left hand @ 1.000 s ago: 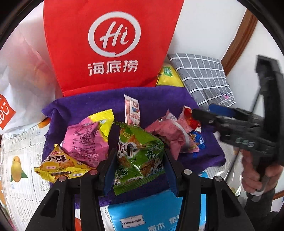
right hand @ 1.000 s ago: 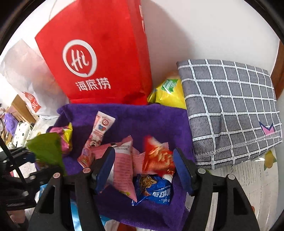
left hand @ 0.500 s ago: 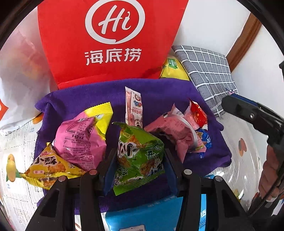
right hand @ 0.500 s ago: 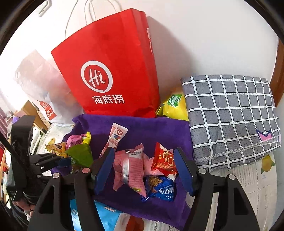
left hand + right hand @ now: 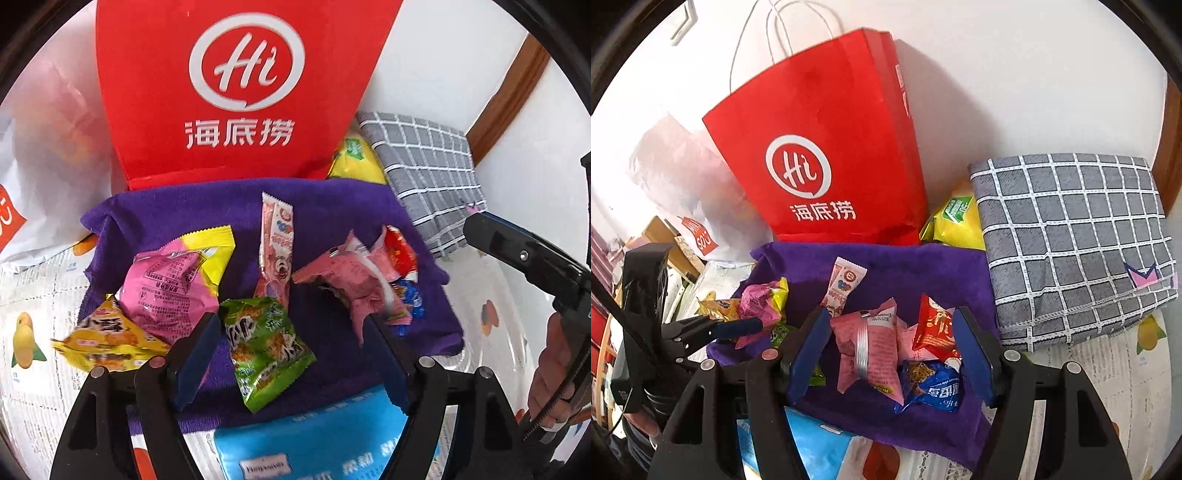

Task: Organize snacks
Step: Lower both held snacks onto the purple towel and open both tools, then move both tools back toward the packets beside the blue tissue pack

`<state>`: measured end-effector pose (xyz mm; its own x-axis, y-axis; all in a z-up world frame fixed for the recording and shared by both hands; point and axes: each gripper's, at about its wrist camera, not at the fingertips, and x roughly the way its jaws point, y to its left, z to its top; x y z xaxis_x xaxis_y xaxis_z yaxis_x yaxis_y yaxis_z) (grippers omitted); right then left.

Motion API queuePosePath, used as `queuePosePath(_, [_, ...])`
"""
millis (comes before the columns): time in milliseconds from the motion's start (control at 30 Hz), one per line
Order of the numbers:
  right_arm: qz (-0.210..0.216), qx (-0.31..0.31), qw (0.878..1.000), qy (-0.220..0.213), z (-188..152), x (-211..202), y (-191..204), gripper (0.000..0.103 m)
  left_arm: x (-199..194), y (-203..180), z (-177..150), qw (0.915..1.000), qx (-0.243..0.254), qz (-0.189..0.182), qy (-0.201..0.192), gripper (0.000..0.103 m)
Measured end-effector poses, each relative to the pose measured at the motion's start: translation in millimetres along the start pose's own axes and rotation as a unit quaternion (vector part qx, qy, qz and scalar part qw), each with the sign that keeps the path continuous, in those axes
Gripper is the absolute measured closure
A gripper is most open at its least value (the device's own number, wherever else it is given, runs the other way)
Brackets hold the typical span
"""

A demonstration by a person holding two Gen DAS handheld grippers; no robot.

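The left tool (image 5: 291,354) has just spread its jaws, releasing the crinkled green foil snack packet (image 5: 266,343), now lying near the purple towel's (image 5: 332,206) front edge; the right tool (image 5: 890,354) hovers unclenched, empty, over pink wrappers (image 5: 868,343).

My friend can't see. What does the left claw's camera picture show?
The left claw, just opened, has let go of a green snack packet lying on a purple towel. Pink, yellow and red snacks lie around it, with a red paper bag behind.
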<state>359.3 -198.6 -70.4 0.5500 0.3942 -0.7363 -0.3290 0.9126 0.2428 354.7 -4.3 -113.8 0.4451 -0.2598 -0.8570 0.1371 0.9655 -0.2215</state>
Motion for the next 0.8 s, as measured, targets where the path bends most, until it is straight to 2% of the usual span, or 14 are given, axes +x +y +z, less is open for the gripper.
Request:
queuePosePath(233, [-0.017, 0.006, 1.0, -0.022, -18.1, -36.6, 9.7, 0.035, -31.4, -3.5, -12.6, 0.9999, 0.006, -0.006, -0.013, 0.025])
queuePosePath(467, [-0.04, 0.011, 0.998, -0.036, -56.2, -72.6, 17.0, 0.035, -78.2, 1.3, -36.8, 0.999, 0.014, -0.005, -0.042, 0.025])
queuePosePath(800, [-0.067, 0.047, 0.996, -0.019, -114.1, -104.3, 28.3, 0.035, -138.7, 1.0, -82.7, 0.9957, 0.018, 0.012, -0.09, 0.025])
